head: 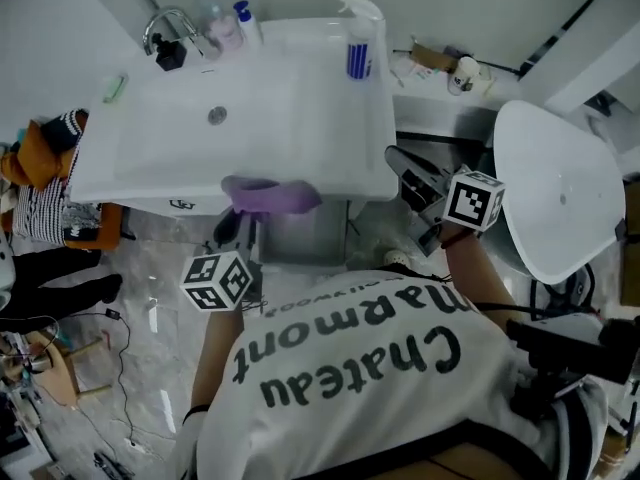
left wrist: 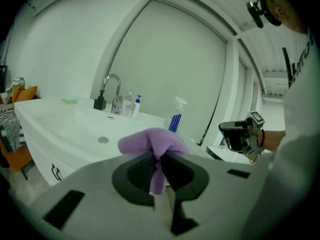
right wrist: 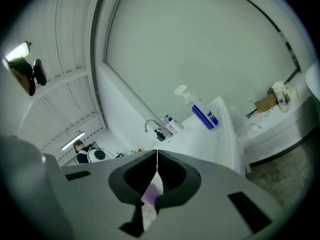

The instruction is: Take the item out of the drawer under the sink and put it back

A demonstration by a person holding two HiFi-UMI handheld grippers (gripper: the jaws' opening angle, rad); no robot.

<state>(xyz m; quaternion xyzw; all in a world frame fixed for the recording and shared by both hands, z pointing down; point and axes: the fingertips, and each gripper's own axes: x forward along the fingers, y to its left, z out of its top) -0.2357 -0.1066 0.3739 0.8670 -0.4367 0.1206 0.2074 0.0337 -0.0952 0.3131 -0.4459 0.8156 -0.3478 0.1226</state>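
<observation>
The left claw (left wrist: 159,160) pinches the purple cloth (left wrist: 152,141) above the front rim of the sink (head: 300,98). The right claw (right wrist: 156,156) is pressed together, empty. Returning the cloth to the drawer likely needs a firm pinch throughout.

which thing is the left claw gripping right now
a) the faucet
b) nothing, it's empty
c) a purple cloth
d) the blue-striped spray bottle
c: in the left gripper view the left claw is closed on a purple cloth, which bunches up above its pads, while the spray bottle stands untouched at the back of the sink.
</observation>
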